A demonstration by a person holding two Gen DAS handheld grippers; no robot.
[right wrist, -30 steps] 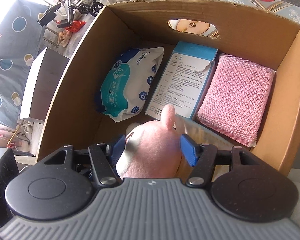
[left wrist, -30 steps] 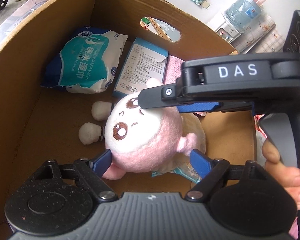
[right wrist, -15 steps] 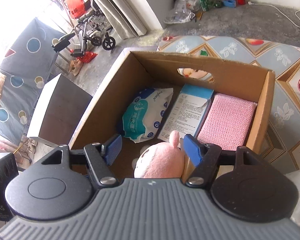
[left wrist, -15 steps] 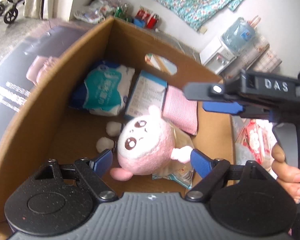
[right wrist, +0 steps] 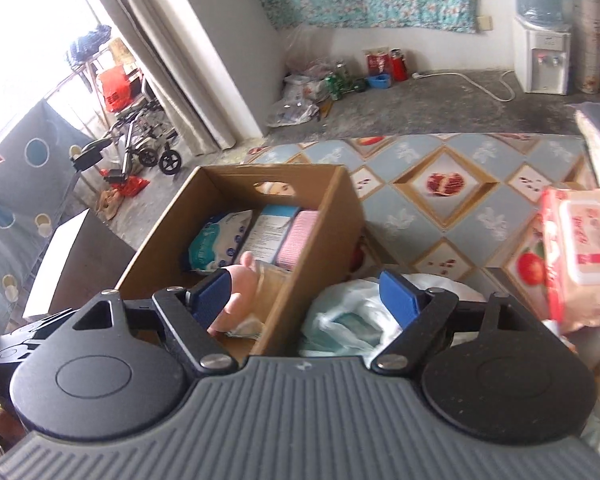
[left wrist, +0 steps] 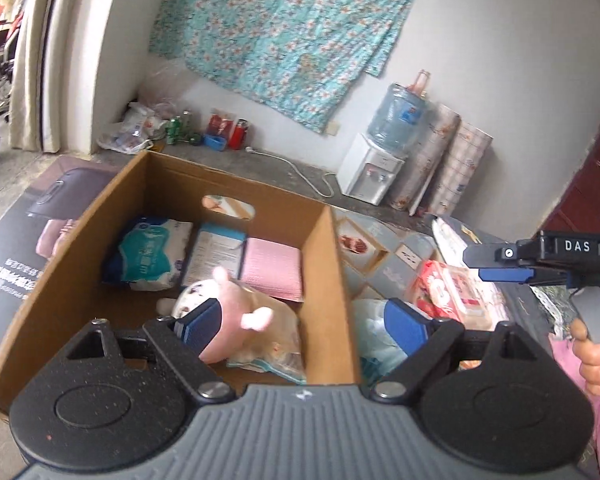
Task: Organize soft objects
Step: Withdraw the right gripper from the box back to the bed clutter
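A pink and white plush toy (left wrist: 236,320) lies in the near part of the cardboard box (left wrist: 332,280), on a crinkly plastic bag. It also shows in the right wrist view (right wrist: 242,280). Behind it lie a wet-wipes pack (left wrist: 152,254), a blue and white carton (left wrist: 214,254) and a pink cloth (left wrist: 272,266). My left gripper (left wrist: 302,322) is open and empty above the box's near right side. My right gripper (right wrist: 306,294) is open and empty, straddling the box's right wall (right wrist: 320,240); it also shows at the right of the left wrist view (left wrist: 512,264).
Right of the box, on a patterned table cover (right wrist: 440,208), lie a white plastic bag with a blue-green pack (right wrist: 348,320) and a red wet-wipes pack (right wrist: 580,252). A water dispenser (left wrist: 384,160) and rolled mats stand by the far wall. A wheelchair (right wrist: 140,140) stands at the left.
Both grippers have risen up and back out of the box, open and empty. The plush toy stays in the box. The right gripper has swung to the right, over the box wall.
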